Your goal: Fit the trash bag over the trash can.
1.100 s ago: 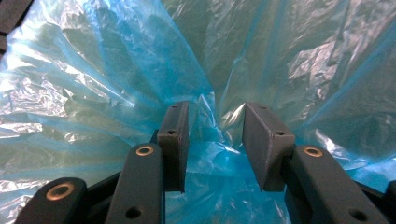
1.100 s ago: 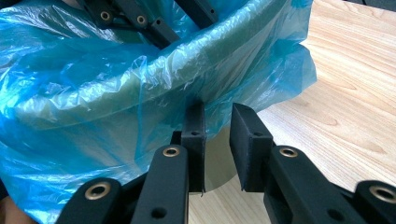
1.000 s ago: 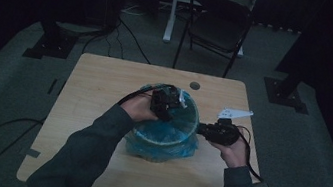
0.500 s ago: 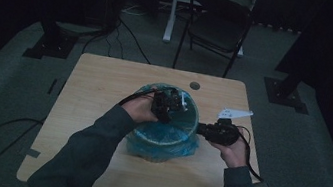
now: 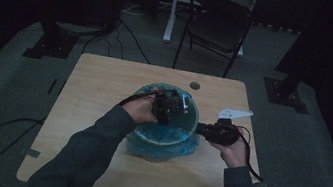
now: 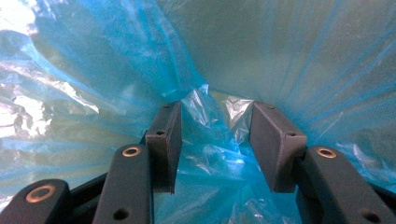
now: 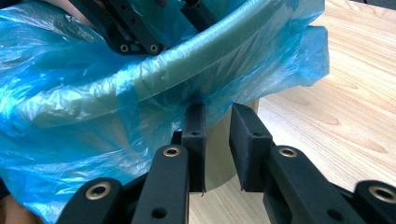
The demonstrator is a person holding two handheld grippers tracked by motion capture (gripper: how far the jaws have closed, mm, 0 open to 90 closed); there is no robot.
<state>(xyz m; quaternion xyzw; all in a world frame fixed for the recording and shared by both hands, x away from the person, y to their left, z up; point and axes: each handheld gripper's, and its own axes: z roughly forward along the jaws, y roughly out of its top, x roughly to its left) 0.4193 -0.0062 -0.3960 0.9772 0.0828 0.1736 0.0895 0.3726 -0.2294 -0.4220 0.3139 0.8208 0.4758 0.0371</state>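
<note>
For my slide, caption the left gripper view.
Left gripper, jaws just opened, inside the bin's blue plastic liner, crumpled film between them.

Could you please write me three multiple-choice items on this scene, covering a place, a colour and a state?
1. Where is the left tool?
A. Down inside the lined bin
B. On the chair
C. On the floor

2. What colour is the plastic bag lining the bin?
A. Red
B. Black
C. Blue

3. How do the left tool's jaws stand?
A. Clamped tight together
B. Apart, with loose film between them
C. Shut on a cup

Answers:
1 A: the high view shows it reaching in over the rim, and the left gripper view shows the liner all around it.
2 C: the film is blue in every view.
3 B: the jaws have just been opening, and crumpled bag film lies in the gap between them.
</note>
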